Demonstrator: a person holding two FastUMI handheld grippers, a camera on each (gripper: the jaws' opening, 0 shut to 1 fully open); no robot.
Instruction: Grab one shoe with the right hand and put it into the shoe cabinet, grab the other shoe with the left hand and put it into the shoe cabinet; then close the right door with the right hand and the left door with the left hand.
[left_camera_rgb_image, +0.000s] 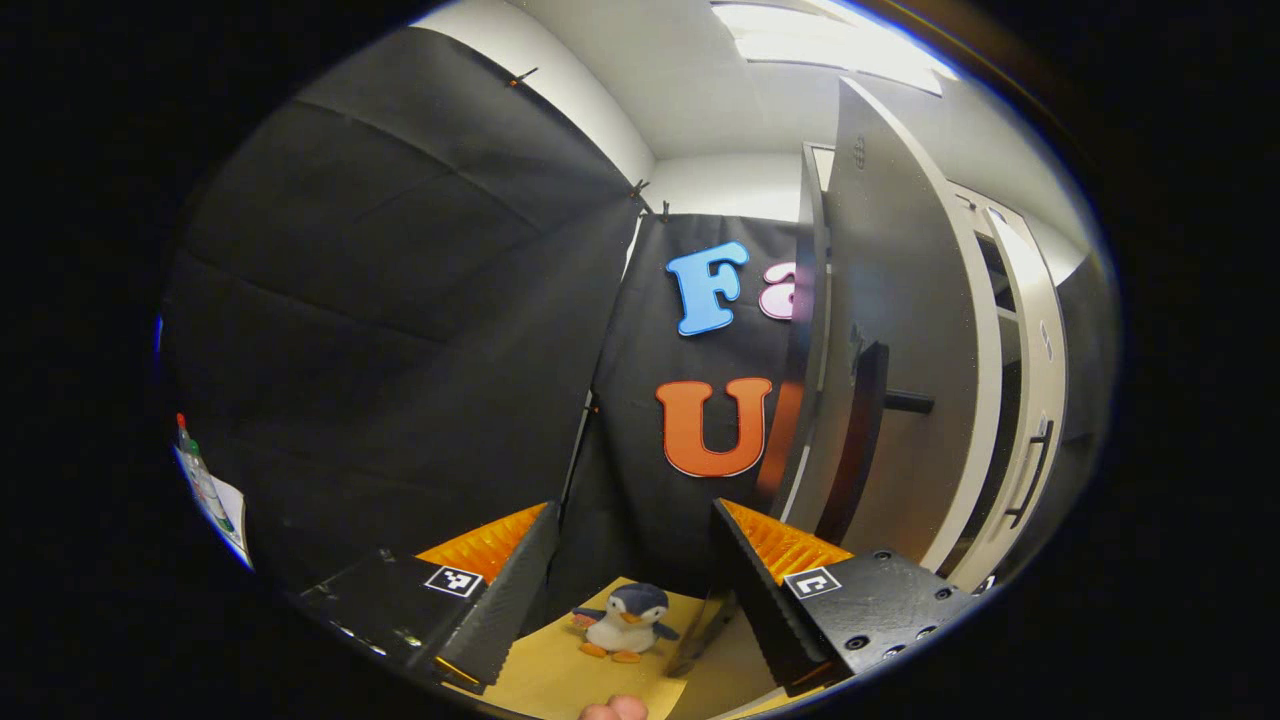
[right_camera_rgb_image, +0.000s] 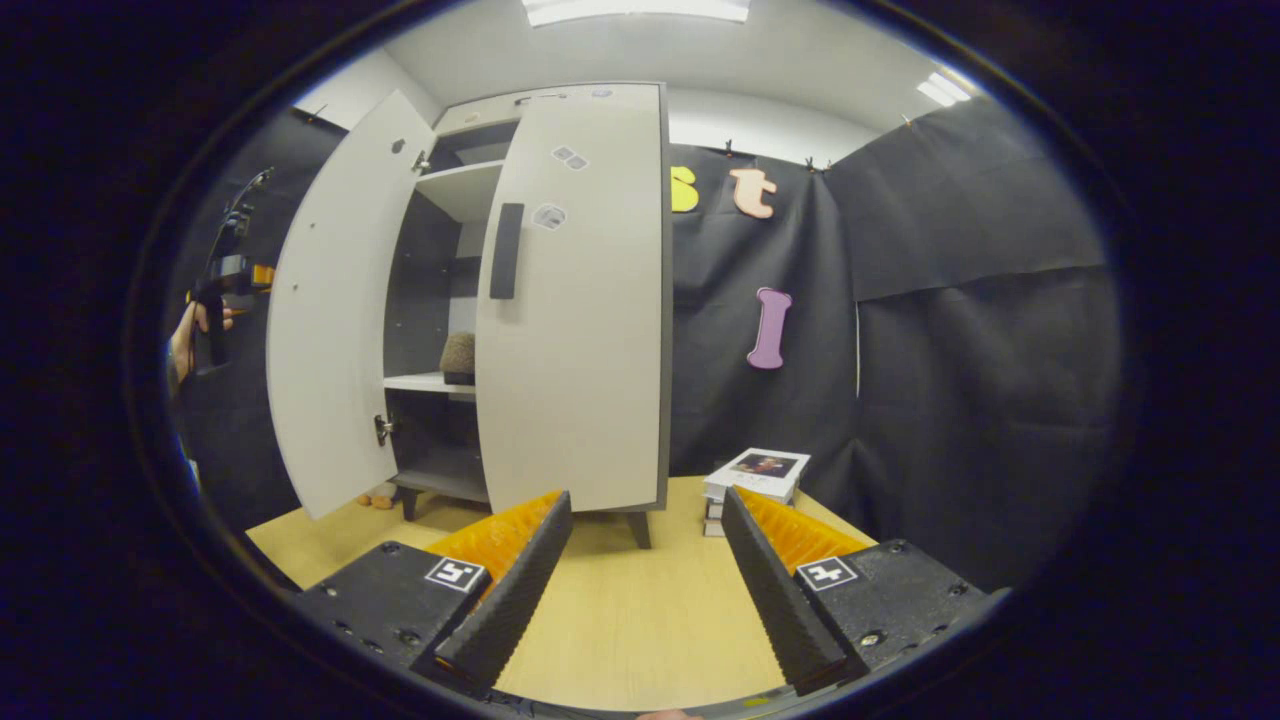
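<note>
Looking along the right gripper, its two ribbed fingers stand spread apart with nothing between them, over a pale wooden floor. Beyond, at 1 o'clock, a stack of books lies on the floor. At 11 o'clock stands the cabinet: right door shut or nearly so, left door swung wide open. One shoe sits on the middle shelf, partly hidden by the right door; a second shoe cannot be made out. At 9 o'clock, past the left door's edge, a hand holds the other gripper.

In the left gripper view, the left gripper likewise has its fingers spread and empty. Between them at 6 o'clock a toy penguin stands on the floor. At 3 o'clock the left door is seen close and edge-on, its dark handle facing the camera.
</note>
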